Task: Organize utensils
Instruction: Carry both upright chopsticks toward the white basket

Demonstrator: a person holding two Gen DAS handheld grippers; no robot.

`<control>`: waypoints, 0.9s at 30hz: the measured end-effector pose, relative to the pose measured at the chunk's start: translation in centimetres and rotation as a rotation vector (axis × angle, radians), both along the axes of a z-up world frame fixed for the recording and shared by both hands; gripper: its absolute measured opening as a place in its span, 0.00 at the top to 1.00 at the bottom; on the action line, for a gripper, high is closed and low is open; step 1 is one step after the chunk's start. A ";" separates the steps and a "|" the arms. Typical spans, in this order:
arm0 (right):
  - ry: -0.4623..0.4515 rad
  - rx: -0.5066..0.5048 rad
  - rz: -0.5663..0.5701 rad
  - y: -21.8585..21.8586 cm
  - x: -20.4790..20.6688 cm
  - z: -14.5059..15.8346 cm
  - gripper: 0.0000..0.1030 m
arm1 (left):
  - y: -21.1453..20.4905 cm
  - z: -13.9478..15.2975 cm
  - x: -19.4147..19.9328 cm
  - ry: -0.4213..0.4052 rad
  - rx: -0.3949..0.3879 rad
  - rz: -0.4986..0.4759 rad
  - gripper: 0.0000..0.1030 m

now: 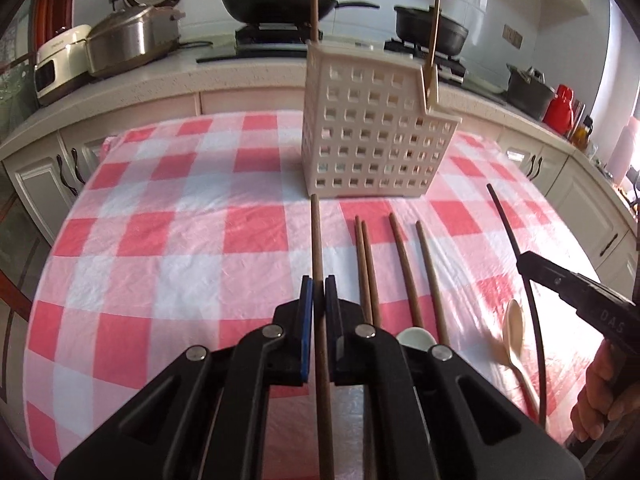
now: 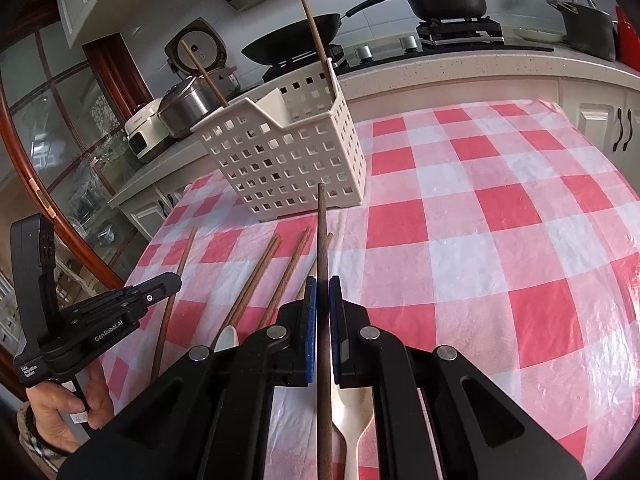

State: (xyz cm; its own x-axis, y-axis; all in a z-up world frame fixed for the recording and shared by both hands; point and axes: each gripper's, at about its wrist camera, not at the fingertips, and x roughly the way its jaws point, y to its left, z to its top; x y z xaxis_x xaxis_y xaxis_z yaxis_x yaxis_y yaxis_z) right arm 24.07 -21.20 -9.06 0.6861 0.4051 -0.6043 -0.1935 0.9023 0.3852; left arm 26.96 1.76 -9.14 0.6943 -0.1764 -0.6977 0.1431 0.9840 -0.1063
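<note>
Left wrist view: my left tool (image 1: pixel 319 294) sits low in the centre of the frame, its blue pads pinching a brown chopstick (image 1: pixel 318 248) that runs straight up toward the white basket (image 1: pixel 376 136). That basket stands upright on the red-and-white checked cloth (image 1: pixel 160 220) over the counter, upper centre, with two chopsticks already standing in it. Four more chopsticks (image 1: pixel 400 264) lie flat on the cloth just right of my tool, in front of the basket. A white spoon (image 1: pixel 514 332) lies further right, near the lower right edge.

From the right wrist view, my right tool (image 2: pixel 323 300) is also pressed together on a chopstick (image 2: pixel 322 248), dark brown, pointing up the middle of the frame toward the basket. Another white spoon (image 2: pixel 354 420) lies on the cloth beneath this tool. My left hand (image 2: pixel 60 408) holds the other tool at lower left.
</note>
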 end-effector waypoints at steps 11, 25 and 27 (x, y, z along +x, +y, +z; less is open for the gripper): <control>-0.124 -0.026 -0.005 0.5 -2.6 4.3 0.94 | 1.3 4.6 -4.5 -0.161 -0.037 0.026 0.94; -0.202 -0.027 -0.023 0.5 -5.0 7.3 0.93 | 3.9 7.6 -8.1 -0.246 -0.087 0.064 0.94; -0.209 -0.030 -0.016 0.6 -5.3 7.5 0.94 | 3.7 7.7 -8.4 -0.251 -0.086 0.059 0.94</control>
State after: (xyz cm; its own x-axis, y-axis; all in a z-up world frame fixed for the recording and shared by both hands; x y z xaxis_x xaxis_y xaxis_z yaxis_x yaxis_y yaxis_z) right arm 18.78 -20.58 -1.60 0.8041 0.3765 -0.4600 -0.2514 0.9166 0.3109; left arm 18.51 5.49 -1.40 0.8545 -0.1810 -0.4869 0.1177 0.9804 -0.1580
